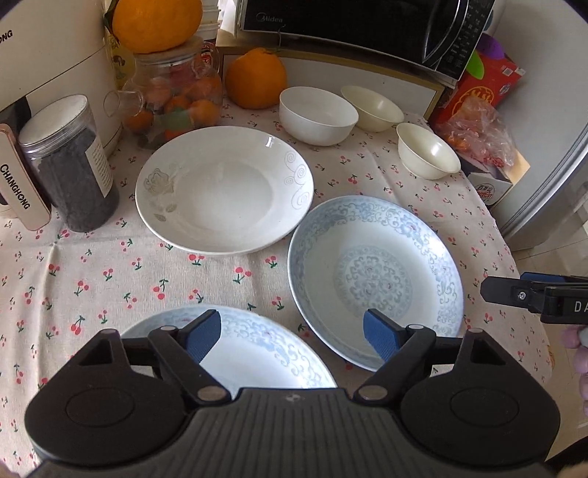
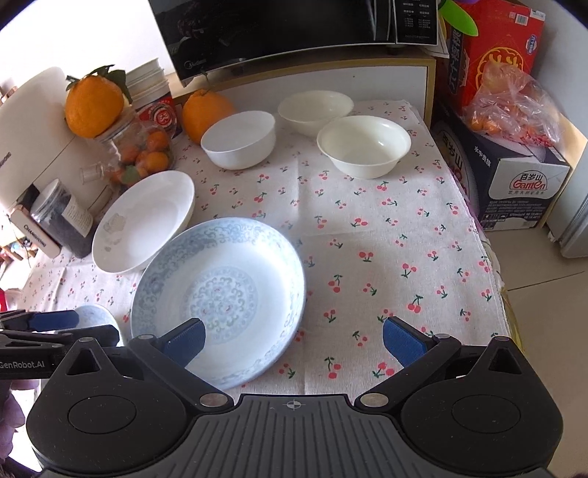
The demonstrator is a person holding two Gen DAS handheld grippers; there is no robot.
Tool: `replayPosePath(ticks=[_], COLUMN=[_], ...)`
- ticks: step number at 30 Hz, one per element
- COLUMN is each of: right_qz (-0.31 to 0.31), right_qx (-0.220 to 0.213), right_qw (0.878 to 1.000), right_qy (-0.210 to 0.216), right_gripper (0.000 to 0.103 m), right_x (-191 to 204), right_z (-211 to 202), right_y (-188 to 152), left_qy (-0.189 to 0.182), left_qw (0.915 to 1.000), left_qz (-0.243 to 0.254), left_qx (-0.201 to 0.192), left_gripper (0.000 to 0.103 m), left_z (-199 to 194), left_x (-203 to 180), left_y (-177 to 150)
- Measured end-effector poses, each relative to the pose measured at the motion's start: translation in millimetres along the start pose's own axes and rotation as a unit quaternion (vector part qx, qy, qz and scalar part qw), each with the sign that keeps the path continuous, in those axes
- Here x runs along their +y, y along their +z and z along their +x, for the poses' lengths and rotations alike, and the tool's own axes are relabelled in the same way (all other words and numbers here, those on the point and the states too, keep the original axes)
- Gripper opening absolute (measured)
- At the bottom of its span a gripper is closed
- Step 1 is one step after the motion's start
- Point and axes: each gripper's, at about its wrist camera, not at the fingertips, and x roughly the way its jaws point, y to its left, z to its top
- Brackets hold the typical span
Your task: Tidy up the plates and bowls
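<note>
Three plates lie on the cherry-print tablecloth. A white plate [image 1: 224, 189] [image 2: 143, 226] sits at the back left. A blue-patterned plate [image 1: 375, 279] [image 2: 220, 298] sits in the middle. A second blue-patterned plate [image 1: 250, 353] lies under my left gripper [image 1: 292, 340], which is open and empty above it. Three bowls stand at the back: a white one [image 1: 318, 114] [image 2: 239, 139] and two cream ones [image 1: 373, 108] [image 1: 426, 150] [image 2: 314, 108] [image 2: 364, 145]. My right gripper [image 2: 292, 342] is open and empty over the near edge of the middle plate.
A microwave [image 1: 367, 29] stands at the back. Oranges [image 1: 255, 79], a glass jar of fruit [image 1: 172, 95], a dark-filled canister [image 1: 70, 161] and a white appliance [image 1: 47, 55] crowd the left. Boxes [image 2: 514, 176] and a bag of fruit [image 2: 514, 103] stand on the right.
</note>
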Motion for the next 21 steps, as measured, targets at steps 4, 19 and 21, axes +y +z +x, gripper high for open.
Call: replayPosePath(ticks=[4,19,21], right_qz=[0.052,0.165,0.175], right_qx=[0.016,0.068,0.077], right_qw=[0.998,0.978,0.976], right_qy=[0.038,0.109,0.107], right_gripper=[0.097,0.02,0.012], right_x=[-21,-47,-49], right_z=[21,69,75], right_y=[0,3,1], left_qy=[-0.005,-0.024,-0.029], left_qw=[1.0,0.9993,0.9988], left_qz=[-0.003,0.003,-0.002], left_qx=[-0.007,0.027,0.039], left_gripper=[0.059,0.019,0.014], left_z=[12,45,51], left_x=[8,4,4], left_y=[5,20,21])
